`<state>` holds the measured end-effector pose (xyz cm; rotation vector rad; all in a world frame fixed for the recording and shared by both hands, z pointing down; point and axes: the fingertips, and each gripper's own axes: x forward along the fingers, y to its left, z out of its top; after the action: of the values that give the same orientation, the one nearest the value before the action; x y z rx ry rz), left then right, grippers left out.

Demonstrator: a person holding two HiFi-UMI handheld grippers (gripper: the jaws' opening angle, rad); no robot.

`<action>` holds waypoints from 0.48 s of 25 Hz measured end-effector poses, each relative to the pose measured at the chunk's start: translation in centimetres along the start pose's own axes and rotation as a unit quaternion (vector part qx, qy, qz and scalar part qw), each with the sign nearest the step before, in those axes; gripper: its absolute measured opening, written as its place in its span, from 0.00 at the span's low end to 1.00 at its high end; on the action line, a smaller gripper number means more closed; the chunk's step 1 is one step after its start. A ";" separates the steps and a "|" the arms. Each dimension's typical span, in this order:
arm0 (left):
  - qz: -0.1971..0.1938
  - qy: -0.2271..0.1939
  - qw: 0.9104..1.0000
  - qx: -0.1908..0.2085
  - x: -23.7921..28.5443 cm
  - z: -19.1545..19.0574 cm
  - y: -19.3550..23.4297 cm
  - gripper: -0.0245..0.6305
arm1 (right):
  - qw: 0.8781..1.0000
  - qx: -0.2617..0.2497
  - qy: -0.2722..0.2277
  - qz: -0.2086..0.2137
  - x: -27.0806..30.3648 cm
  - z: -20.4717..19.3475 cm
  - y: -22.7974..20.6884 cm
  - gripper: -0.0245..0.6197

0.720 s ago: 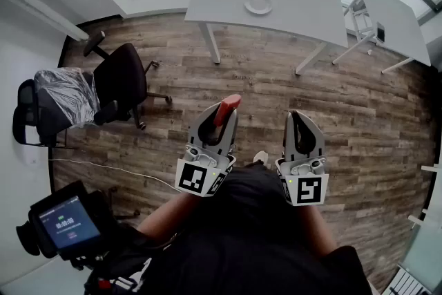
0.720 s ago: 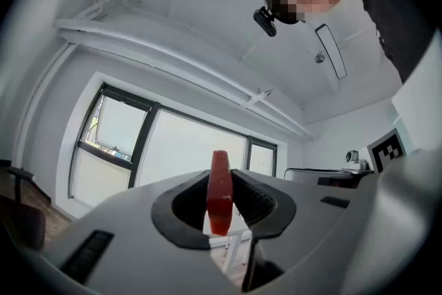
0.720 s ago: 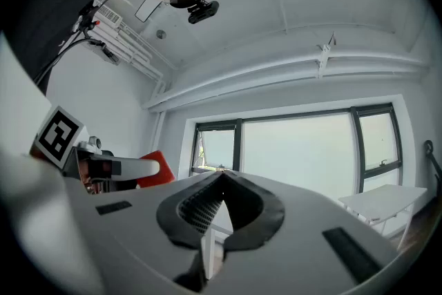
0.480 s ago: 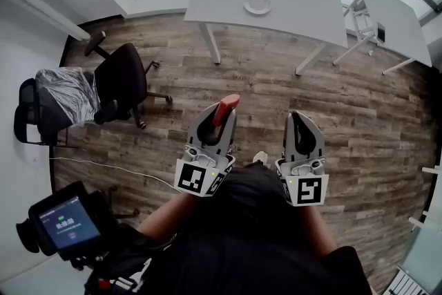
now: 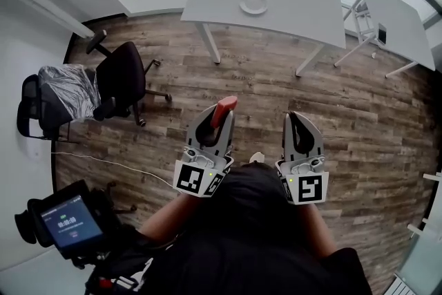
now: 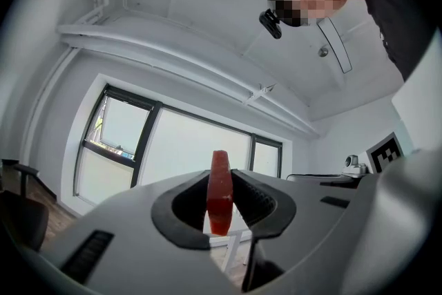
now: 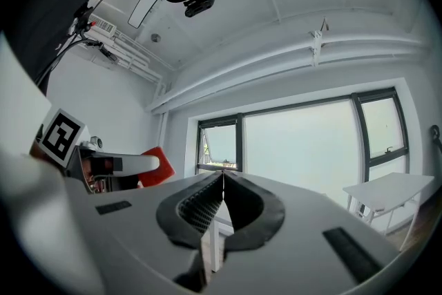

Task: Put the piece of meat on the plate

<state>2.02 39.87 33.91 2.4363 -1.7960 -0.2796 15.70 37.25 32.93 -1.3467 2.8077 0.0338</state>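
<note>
Red meat: piece of meat (image 6: 219, 193), a thin glossy slab standing on edge, poking out past the jaw tips.
Left gripper (image 5: 222, 119): clamped on that slab, held level over the wood floor (image 5: 359, 100).
Right gripper (image 5: 295, 122): jaws pressed together, nothing between them.
Plate (image 5: 253, 3): white, on the grey table (image 5: 297, 10), well apart from the meat.
Hidden: the slab's rear end is buried between the pads.
Writing: the screen (image 5: 65, 223) at lower left shows text, too small to read.
</note>
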 end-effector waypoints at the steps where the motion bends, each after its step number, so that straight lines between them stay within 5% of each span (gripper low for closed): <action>1: 0.003 -0.001 1.000 0.002 0.1 -0.4 -0.8 0.18 | 1.000 0.000 0.000 0.003 -0.7 -0.2 -0.7 0.05; 12: 0.042 -0.003 0.999 0.003 1.2 -2.8 -4.2 0.18 | 0.999 -0.002 0.003 0.037 -3.2 -1.4 -4.5 0.05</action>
<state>6.87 39.94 35.79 2.3595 -1.8981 -0.2757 21.18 36.85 34.40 -1.2459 2.8625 0.0369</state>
